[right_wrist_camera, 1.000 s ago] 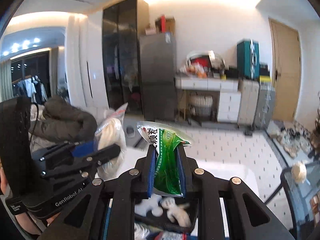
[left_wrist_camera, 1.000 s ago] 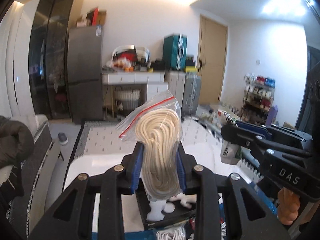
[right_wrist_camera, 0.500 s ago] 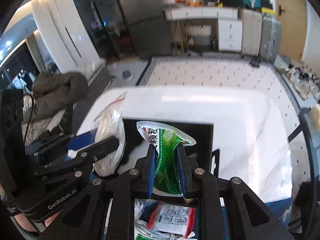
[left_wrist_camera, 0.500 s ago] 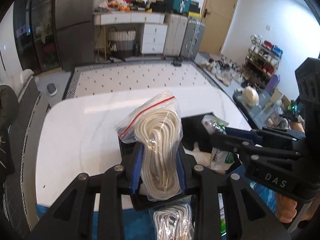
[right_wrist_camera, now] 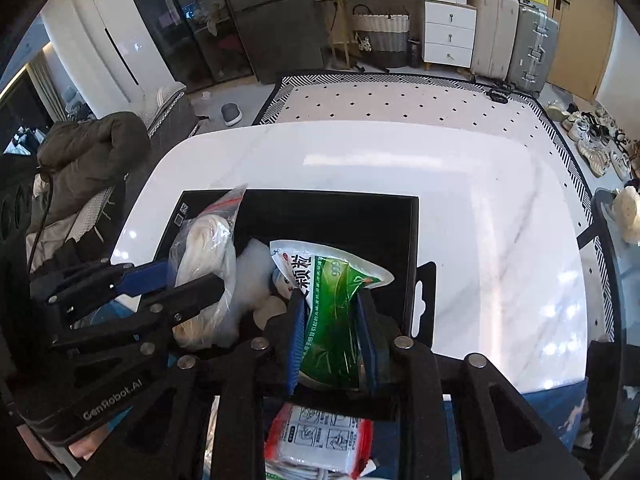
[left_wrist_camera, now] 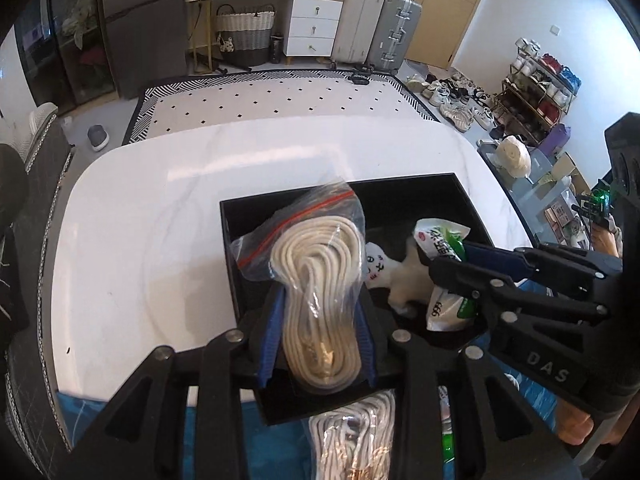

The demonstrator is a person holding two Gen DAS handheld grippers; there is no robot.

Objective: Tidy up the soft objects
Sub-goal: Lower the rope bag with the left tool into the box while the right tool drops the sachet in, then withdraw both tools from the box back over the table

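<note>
My left gripper (left_wrist_camera: 318, 308) is shut on a clear zip bag of coiled cream rope (left_wrist_camera: 316, 280) and holds it over the left side of a black box (left_wrist_camera: 400, 188). My right gripper (right_wrist_camera: 330, 312) is shut on a green and white sachet (right_wrist_camera: 332, 300) and holds it over the same box (right_wrist_camera: 340, 208). A small white plush doll (left_wrist_camera: 396, 276) lies inside the box between the two bags. In the right wrist view the left gripper (right_wrist_camera: 188, 280) and its rope bag (right_wrist_camera: 208, 256) show at the left.
The box sits on a white marble table (left_wrist_camera: 140, 220). A blue mat (left_wrist_camera: 280, 448) at the near edge carries another rope bag (left_wrist_camera: 356, 436) and a red and white packet (right_wrist_camera: 320, 440). A dark jacket (right_wrist_camera: 88, 152) lies on a chair at the left.
Both grippers have tilted down from facing the room and lowered with their bags, which now hang over the black box.
</note>
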